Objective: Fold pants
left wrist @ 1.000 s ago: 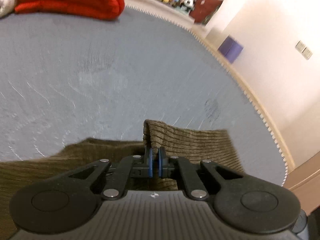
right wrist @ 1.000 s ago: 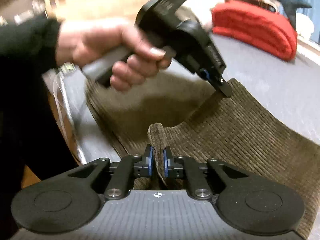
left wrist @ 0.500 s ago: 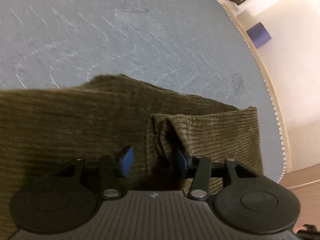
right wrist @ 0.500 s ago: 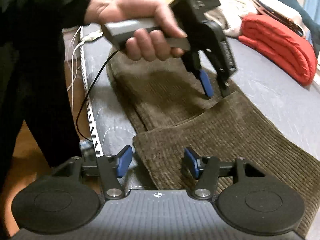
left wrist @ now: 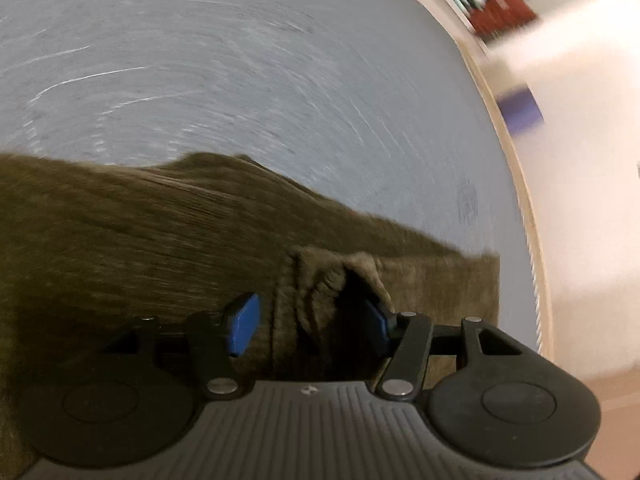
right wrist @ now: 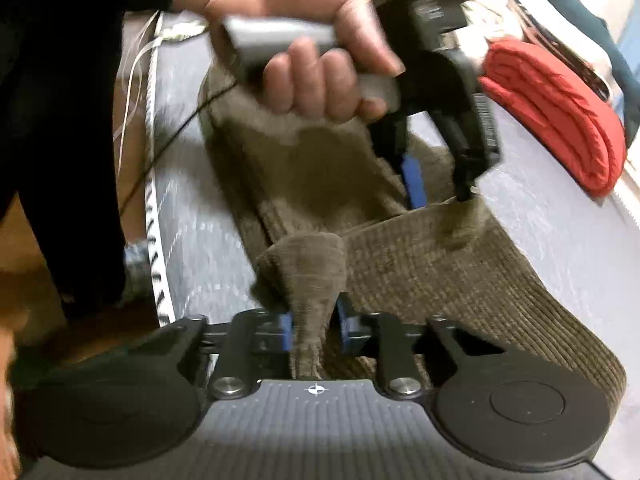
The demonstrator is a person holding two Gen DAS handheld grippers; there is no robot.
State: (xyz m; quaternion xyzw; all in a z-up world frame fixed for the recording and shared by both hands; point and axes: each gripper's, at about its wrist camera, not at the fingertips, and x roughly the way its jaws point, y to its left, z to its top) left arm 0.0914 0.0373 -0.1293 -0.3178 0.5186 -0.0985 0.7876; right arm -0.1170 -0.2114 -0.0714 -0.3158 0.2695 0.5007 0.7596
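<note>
**Right tool re-pinches the corduroy while the left stands open**

Half a second ago both tools were spread; now the right tool [right wrist: 314, 330] has closed on a raised tuck of the pants [right wrist: 420, 256], while the left tool [left wrist: 308, 326] is still open, straddling a bunched hem. The pants lie folded along the near edge of the grey bed [left wrist: 240, 80]. The left should probably pinch both layers before lifting, keeping edges aligned.

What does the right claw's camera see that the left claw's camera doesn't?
Only the right wrist view shows the person's hand, the red blanket, and the right claw pinching a bunch of cloth. Only the left wrist view shows the purple box by the wall. Both show the brown pants and the open left claw.
</note>
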